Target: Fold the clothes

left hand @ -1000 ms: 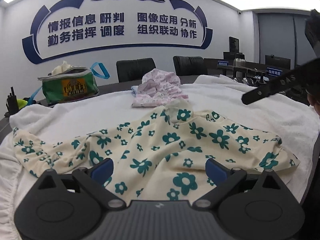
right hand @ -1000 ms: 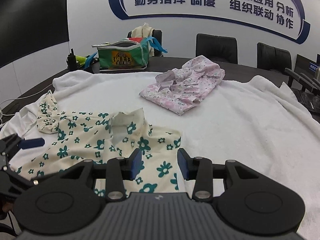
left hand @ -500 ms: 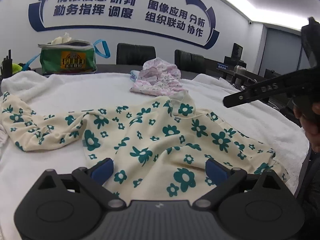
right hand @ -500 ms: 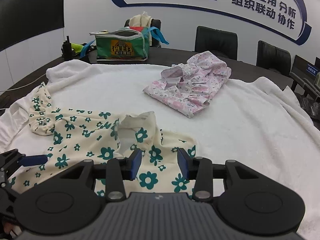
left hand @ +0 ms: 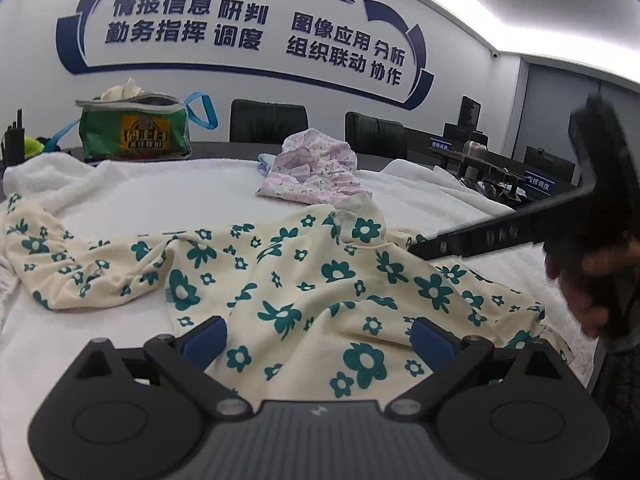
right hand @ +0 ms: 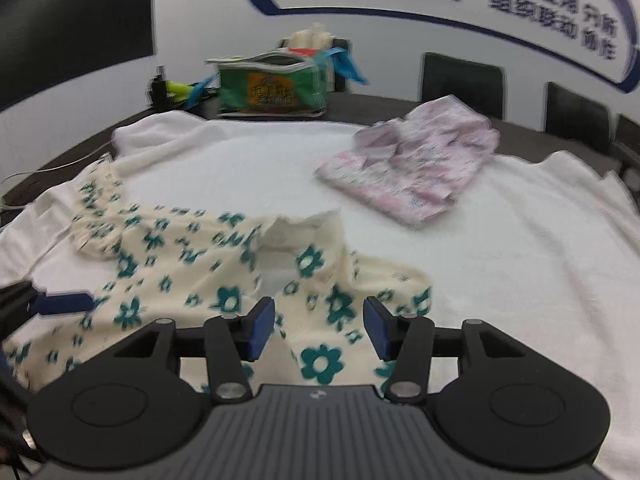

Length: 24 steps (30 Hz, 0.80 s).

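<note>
A cream shirt with teal flowers [left hand: 288,280] lies spread, still rumpled, on the white towel [left hand: 168,196]; its collar [right hand: 304,232] faces the far side. My left gripper [left hand: 320,340] hovers low over the shirt's near part, open wide, nothing pinched. My right gripper [right hand: 320,328] hangs just short of the collar over the shirt [right hand: 192,280]. Its jaws are opening and the cloth lies under the gap, not pressed by the pads. In the left wrist view a person's hand [left hand: 580,280] holds it, and one black finger [left hand: 480,238] reaches over the shirt's right shoulder.
A folded pink floral garment [right hand: 412,168] rests at the back of the towel. Behind it on the dark table stand a green bag [left hand: 134,128] with blue straps and black chairs [left hand: 268,124]. The towel's edge drops off at the right [right hand: 592,184].
The right gripper has come forward and lower toward the collar, and its jaws have widened. The left gripper rolled somewhat but stayed in place, open.
</note>
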Tool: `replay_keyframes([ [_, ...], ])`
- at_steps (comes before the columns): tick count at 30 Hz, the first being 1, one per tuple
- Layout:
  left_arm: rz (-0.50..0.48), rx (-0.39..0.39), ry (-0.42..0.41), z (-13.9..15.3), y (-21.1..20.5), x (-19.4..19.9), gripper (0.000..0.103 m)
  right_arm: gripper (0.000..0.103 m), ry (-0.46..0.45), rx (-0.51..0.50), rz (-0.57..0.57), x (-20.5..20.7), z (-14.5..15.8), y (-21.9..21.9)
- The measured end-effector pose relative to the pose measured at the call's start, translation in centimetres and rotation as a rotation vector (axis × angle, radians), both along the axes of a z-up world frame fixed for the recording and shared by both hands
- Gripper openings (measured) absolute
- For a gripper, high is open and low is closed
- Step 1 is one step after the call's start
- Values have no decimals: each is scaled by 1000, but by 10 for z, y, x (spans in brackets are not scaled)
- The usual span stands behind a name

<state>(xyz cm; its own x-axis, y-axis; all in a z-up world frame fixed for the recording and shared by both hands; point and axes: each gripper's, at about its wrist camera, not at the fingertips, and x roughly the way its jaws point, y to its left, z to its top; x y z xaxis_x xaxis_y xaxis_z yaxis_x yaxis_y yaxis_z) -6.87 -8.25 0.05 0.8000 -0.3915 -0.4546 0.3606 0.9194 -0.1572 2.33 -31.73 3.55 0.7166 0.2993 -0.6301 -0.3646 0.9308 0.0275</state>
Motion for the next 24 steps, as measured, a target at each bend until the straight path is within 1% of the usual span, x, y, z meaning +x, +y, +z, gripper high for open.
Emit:
replay_keyframes([
  [4, 6, -8, 14, 0, 1, 1, 99, 50, 39, 50, -4, 5, -19, -10],
  [7, 4, -11, 17, 0, 2, 1, 99, 50, 44, 63, -1, 7, -30, -16],
  [10, -1, -25, 6, 0, 4, -1, 99, 50, 20, 97, 15, 5, -37, -24],
  [12, 4, -30, 19, -1, 4, 1, 99, 52, -7, 110, 29, 1, -41, -28],
  [15, 18, -35, 31, -1, 4, 3, 99, 57, -22, 127, 45, -1, -43, -29],
  [18, 30, -31, 25, 0, 3, 1, 99, 58, -22, 128, 48, -1, -42, -28],
  [24, 17, -14, 24, -1, 1, 1, 99, 60, -24, 117, 44, -1, -43, -28],
])
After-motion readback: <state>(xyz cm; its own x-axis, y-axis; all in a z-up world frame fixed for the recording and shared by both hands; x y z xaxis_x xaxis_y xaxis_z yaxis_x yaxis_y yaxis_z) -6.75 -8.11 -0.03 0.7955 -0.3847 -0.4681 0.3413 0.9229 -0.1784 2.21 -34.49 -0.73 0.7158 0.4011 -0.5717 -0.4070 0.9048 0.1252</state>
